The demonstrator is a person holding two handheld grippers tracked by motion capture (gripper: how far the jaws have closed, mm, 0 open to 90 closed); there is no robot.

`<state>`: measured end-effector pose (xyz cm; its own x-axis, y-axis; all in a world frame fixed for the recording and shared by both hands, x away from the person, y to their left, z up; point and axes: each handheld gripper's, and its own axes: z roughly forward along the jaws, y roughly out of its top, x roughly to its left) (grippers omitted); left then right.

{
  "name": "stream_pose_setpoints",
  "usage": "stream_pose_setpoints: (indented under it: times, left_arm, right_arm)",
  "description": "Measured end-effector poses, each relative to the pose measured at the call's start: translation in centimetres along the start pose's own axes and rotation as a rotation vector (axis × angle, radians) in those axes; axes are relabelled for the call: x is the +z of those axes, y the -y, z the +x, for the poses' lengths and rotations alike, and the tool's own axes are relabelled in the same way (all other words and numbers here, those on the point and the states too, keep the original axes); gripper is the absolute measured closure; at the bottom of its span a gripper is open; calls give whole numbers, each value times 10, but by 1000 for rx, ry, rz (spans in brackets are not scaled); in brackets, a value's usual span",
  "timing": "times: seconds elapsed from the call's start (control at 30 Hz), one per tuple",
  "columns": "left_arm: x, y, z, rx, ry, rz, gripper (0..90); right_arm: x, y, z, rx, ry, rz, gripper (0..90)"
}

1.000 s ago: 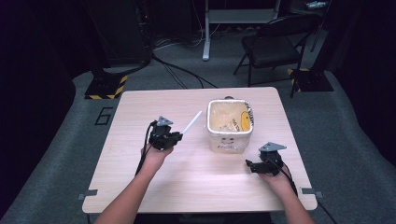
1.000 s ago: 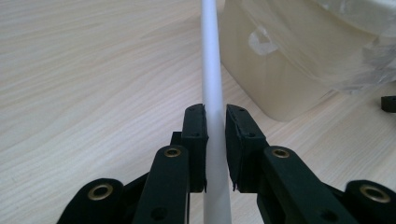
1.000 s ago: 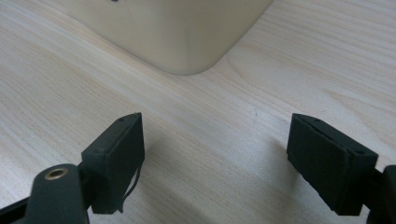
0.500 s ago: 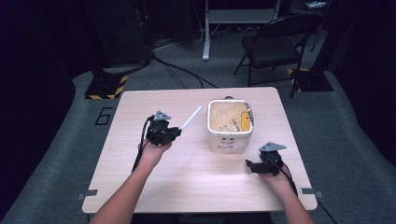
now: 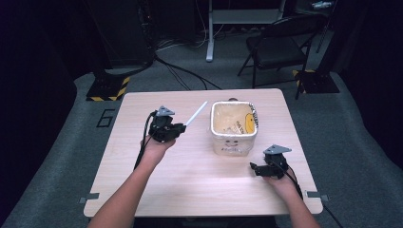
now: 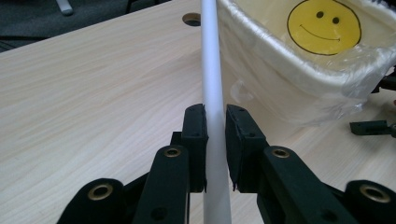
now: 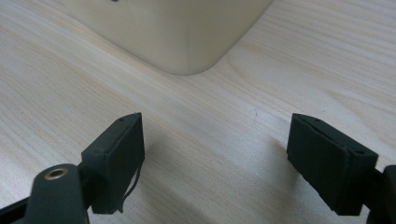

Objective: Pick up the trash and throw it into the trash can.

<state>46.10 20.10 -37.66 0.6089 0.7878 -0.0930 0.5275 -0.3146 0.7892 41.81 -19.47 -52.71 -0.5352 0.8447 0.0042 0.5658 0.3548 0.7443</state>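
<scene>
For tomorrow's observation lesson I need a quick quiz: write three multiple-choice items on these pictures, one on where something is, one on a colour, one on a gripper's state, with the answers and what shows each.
1. Where does the lined bin stand in relation to the two grippers?
A. Left of both
B. Between them, nearer the far edge
C. On the floor by the chair

2. What colour is the smiley face on the bin's liner?
A. Yellow
B. Blue
C. Red

3. How does the left gripper stand?
A. Wide open over bare table
B. Shut on a white stick
C. Shut on the bin's rim

Answers:
1 B: the high view shows the bin on the table with the left gripper to its left and the right gripper to its right, nearer the person.
2 A: a yellow disc with black eyes and mouth.
3 B: the white stick runs between the closed jaws.
</scene>
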Motion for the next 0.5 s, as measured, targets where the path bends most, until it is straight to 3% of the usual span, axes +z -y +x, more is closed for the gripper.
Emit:
stream_pose_setpoints:
  times: [0.5]
  left_arm:
    - [5,-22,-13,29,29,-18,781]
  right_arm:
    - [0,0,0,2,-4,0,185]
